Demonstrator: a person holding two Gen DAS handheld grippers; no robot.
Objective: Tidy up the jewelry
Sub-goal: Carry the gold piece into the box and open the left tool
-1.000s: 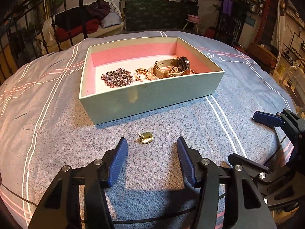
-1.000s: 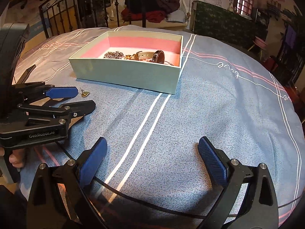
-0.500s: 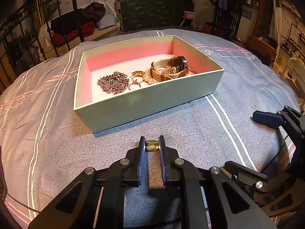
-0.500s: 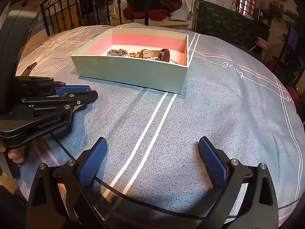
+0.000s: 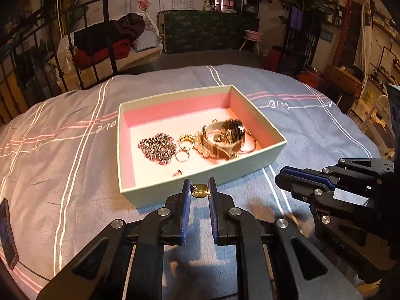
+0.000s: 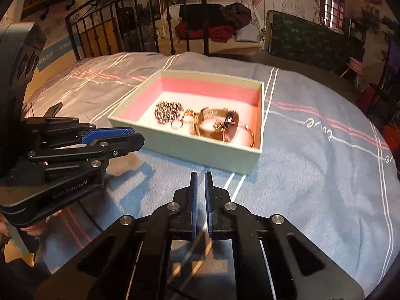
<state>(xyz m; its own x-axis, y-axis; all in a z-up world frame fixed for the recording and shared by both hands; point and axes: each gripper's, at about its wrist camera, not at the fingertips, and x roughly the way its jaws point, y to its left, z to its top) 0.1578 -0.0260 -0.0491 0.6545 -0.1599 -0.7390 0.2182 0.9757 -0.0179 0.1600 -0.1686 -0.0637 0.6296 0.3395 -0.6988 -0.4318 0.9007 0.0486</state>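
Observation:
A pale green box (image 5: 160, 195) (image 6: 175, 147) with a pink lining sits on the blue bedspread. Inside lie a dark beaded chain (image 5: 157, 147) (image 6: 167, 110), gold rings (image 5: 185, 140), a pearl strand and a tan-strapped watch (image 5: 225, 137) (image 6: 225, 122). My left gripper (image 5: 199, 190) is shut on a small gold charm (image 5: 200, 190), held above the bed just before the box's near wall. My right gripper (image 6: 200, 175) is shut with nothing between its pads, hovering over the bedspread in front of the box.
A white-striped blue bedspread (image 6: 312, 175) covers the bed. A dark phone (image 5: 7, 235) lies at the left edge. An iron bed frame (image 6: 140, 25), piled clothes (image 5: 107, 42) and a green cabinet (image 5: 207, 30) stand behind.
My left gripper closed on the gold charm and lifted it toward the box. My right gripper's jaws went from wide open to shut, and it rose.

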